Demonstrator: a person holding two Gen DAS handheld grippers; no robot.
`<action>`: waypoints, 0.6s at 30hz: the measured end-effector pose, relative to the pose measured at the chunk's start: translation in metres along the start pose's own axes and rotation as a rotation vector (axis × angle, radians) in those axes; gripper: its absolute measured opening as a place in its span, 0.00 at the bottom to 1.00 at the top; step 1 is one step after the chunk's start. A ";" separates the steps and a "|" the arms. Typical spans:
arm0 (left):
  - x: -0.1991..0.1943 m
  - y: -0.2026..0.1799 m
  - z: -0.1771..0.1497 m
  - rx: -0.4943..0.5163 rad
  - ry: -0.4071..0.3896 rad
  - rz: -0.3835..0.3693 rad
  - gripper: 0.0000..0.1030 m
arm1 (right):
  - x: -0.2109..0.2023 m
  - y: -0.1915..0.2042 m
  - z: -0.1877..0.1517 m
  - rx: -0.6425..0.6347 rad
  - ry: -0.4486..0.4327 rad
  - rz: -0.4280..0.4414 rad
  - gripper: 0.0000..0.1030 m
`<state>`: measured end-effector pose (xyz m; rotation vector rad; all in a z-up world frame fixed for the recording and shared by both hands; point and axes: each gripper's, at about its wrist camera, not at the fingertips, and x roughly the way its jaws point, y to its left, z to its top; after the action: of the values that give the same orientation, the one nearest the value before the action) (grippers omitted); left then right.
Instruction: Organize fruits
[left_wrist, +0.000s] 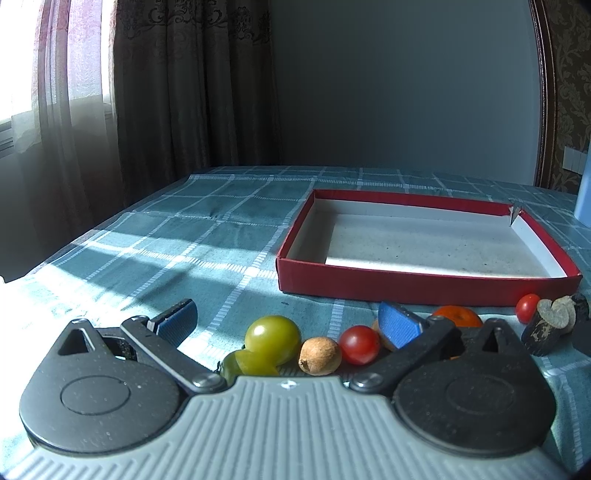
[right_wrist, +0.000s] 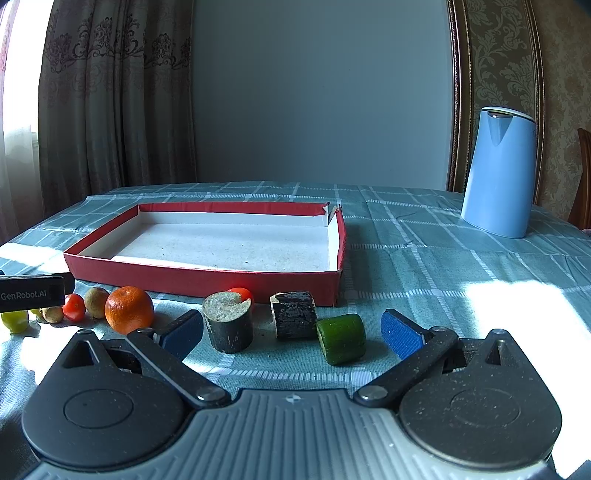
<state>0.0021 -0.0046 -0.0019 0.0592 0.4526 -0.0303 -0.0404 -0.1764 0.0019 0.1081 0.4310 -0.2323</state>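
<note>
A shallow red box (left_wrist: 424, 284) with a white floor sits empty on the checked cloth; it also shows in the right wrist view (right_wrist: 203, 278). In front of it lies a row of fruit. My left gripper (left_wrist: 288, 321) is open over a green tomato (left_wrist: 272, 339), a brown longan (left_wrist: 319, 356) and a red cherry tomato (left_wrist: 360, 344). An orange (left_wrist: 457, 316) lies just beyond its right finger. My right gripper (right_wrist: 291, 332) is open around a dark cut cylinder (right_wrist: 229, 322), a dark block (right_wrist: 294, 314) and a green cucumber piece (right_wrist: 341, 338). The orange (right_wrist: 129, 309) lies left of it.
A blue kettle (right_wrist: 498, 173) stands at the back right of the table. A second red cherry tomato (left_wrist: 527, 307) lies by the dark pieces. The left gripper's body (right_wrist: 33, 291) shows at the left edge of the right wrist view. Curtains hang behind the table.
</note>
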 end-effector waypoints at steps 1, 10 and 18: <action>0.000 0.000 0.000 0.000 0.000 0.000 1.00 | 0.000 0.000 0.000 0.000 0.000 0.000 1.00; 0.001 0.001 0.001 -0.005 -0.003 -0.013 1.00 | 0.000 0.000 0.000 0.000 0.001 0.000 1.00; 0.001 0.001 0.001 -0.008 -0.005 -0.020 1.00 | 0.000 0.000 0.000 0.000 0.001 0.000 1.00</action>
<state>0.0032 -0.0036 -0.0017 0.0463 0.4481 -0.0479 -0.0401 -0.1761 0.0021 0.1080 0.4324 -0.2326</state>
